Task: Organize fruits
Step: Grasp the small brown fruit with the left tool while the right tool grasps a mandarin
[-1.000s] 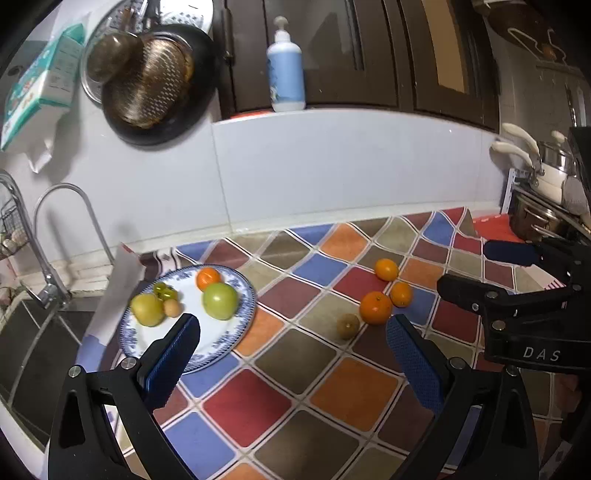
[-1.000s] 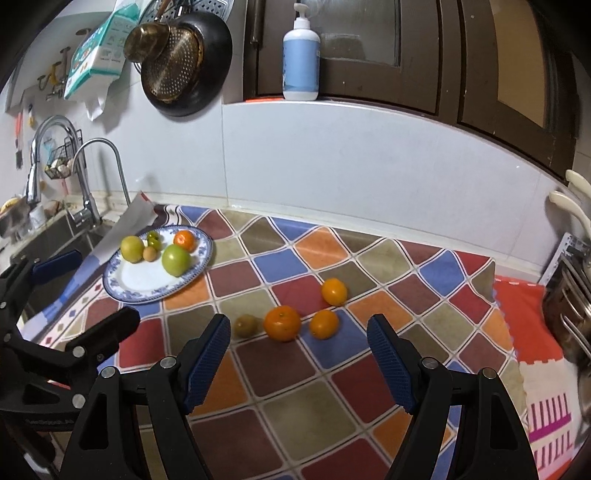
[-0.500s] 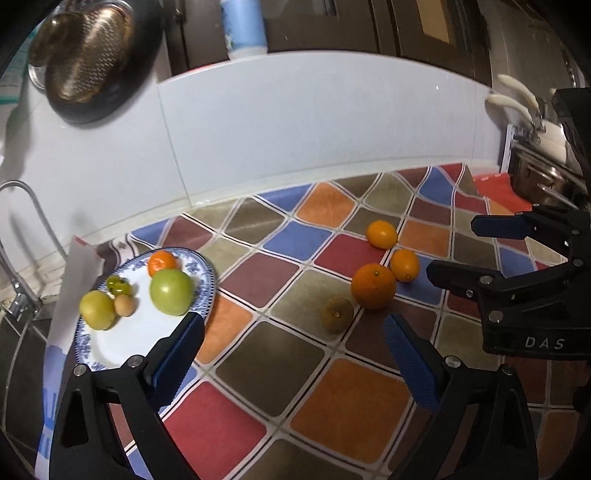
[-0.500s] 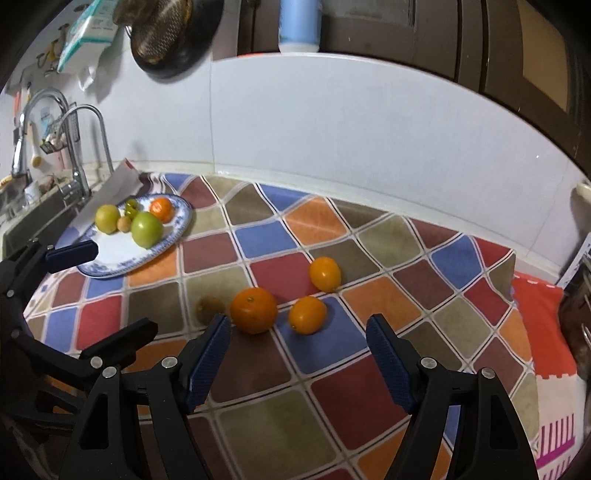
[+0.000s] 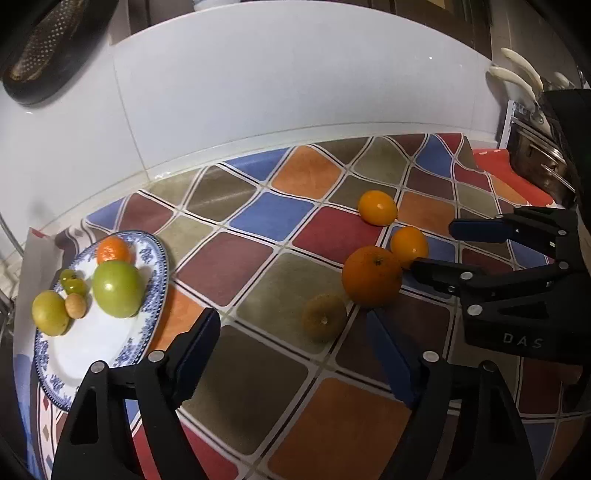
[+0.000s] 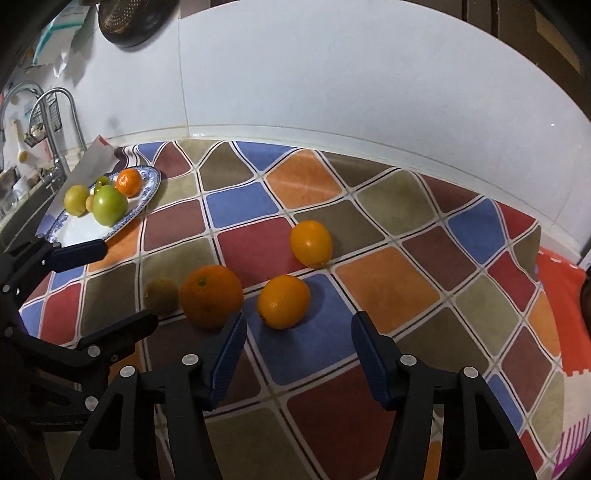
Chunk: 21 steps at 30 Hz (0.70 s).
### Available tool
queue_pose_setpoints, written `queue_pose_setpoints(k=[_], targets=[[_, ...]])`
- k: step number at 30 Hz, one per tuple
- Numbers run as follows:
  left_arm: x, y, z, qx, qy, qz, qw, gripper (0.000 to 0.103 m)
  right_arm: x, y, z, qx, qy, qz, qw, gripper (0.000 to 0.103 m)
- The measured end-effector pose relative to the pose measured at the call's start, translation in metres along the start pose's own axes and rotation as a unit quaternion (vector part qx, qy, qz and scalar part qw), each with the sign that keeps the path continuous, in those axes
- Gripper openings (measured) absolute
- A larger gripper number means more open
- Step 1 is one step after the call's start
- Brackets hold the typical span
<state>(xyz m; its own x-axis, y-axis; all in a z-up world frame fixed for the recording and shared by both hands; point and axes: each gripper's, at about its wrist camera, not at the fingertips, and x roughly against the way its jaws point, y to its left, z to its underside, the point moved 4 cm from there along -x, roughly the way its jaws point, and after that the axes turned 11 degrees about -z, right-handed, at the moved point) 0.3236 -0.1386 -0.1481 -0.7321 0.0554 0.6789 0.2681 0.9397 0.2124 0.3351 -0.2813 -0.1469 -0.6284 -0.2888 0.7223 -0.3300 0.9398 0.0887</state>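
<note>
A blue-patterned plate (image 5: 110, 343) (image 6: 147, 195) at the left holds a green apple (image 5: 117, 288), a small orange, a yellow fruit and two small fruits. On the chequered mat lie a large orange (image 5: 371, 276) (image 6: 211, 295), two smaller oranges (image 6: 283, 301) (image 6: 311, 243) and a brown kiwi (image 5: 324, 317) (image 6: 160, 295). My left gripper (image 5: 291, 354) is open and empty, just short of the kiwi. My right gripper (image 6: 298, 350) is open and empty, just short of the nearer small orange.
A white tiled wall (image 5: 295, 92) backs the counter. A tap (image 6: 55, 122) and sink are at the far left. Pots with white handles (image 5: 524, 85) stand at the far right. A dark strainer (image 6: 129, 22) hangs on the wall.
Both grippers have moved forward and down toward the loose fruit on the mat. The fruit has not moved and both grippers stay open.
</note>
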Motion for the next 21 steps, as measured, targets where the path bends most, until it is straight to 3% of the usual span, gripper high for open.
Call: queue_pose_setpoints(k=[6,9,14,16,21], targets=[[-0.009,-0.004,-0.002,-0.003,0.012,0.017,0.9998,0.064,-0.013,-0.001,-0.003,0.003,0.009,-0.010,1.000,0.054],[-0.010,-0.006,-0.004,-0.004,0.015,0.028,0.9995,0.050,-0.017,0.000,-0.005,0.001,0.008,-0.015,1.000,0.053],[-0.013,-0.011,-0.005,-0.009,0.019,0.043,0.9988,0.030,-0.023,0.002,-0.006,-0.003,0.014,-0.030,0.999,0.041],[-0.012,-0.012,-0.005,-0.009,0.017,0.046,0.9988,0.028,-0.025,0.002,-0.004,-0.004,0.016,-0.031,0.999,0.035],[-0.009,-0.012,-0.003,-0.004,0.016,0.045,0.9989,0.028,-0.018,0.001,-0.001,-0.012,0.011,-0.026,1.000,0.035]])
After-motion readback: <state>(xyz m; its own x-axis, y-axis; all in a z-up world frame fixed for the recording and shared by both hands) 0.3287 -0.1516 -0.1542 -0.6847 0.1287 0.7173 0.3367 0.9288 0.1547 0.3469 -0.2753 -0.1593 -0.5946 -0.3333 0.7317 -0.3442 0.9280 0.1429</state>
